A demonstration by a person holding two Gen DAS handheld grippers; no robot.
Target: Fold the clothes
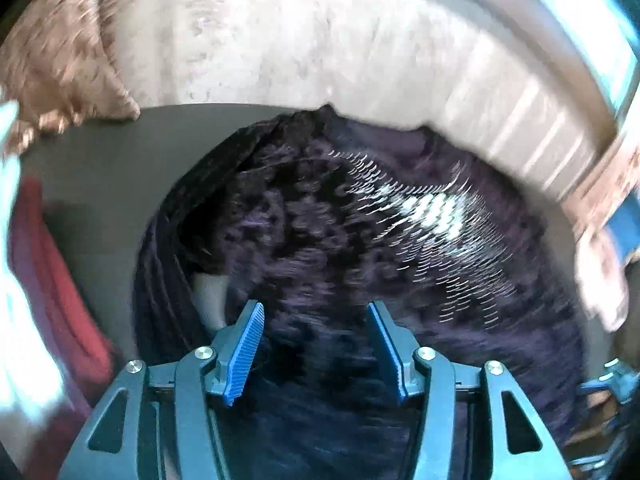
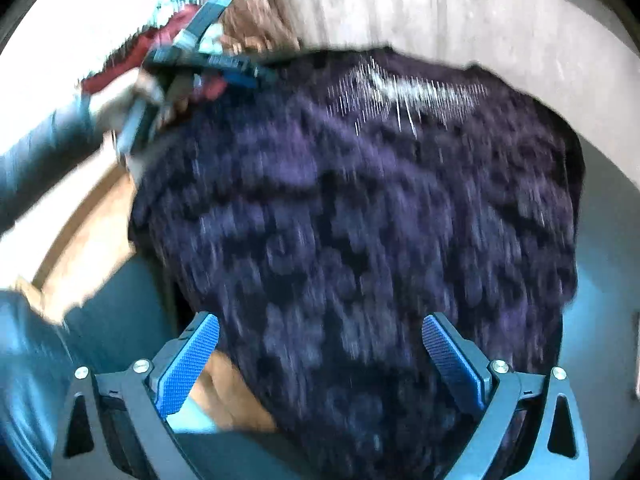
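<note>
A dark purple patterned garment (image 1: 360,240) with a patch of silver sequins (image 1: 432,212) lies bunched on a grey surface (image 1: 100,168). My left gripper (image 1: 314,306) hangs just above its near part, jaws apart, nothing pinched between the blue pads (image 1: 244,352). In the right wrist view the same garment (image 2: 360,220) fills the middle. My right gripper (image 2: 320,322) stands open over it, its pads (image 2: 188,364) wide on either side of the cloth without pressing on it. The left gripper (image 2: 244,74) shows blurred at the garment's far left corner. Both views are motion-blurred.
A red cloth (image 1: 44,280) lies at the left of the grey surface, with a brown patterned cushion (image 1: 60,60) behind it. A pale upholstered back (image 1: 320,48) runs along the far side. A blue sleeve (image 2: 36,160) reaches in from the left.
</note>
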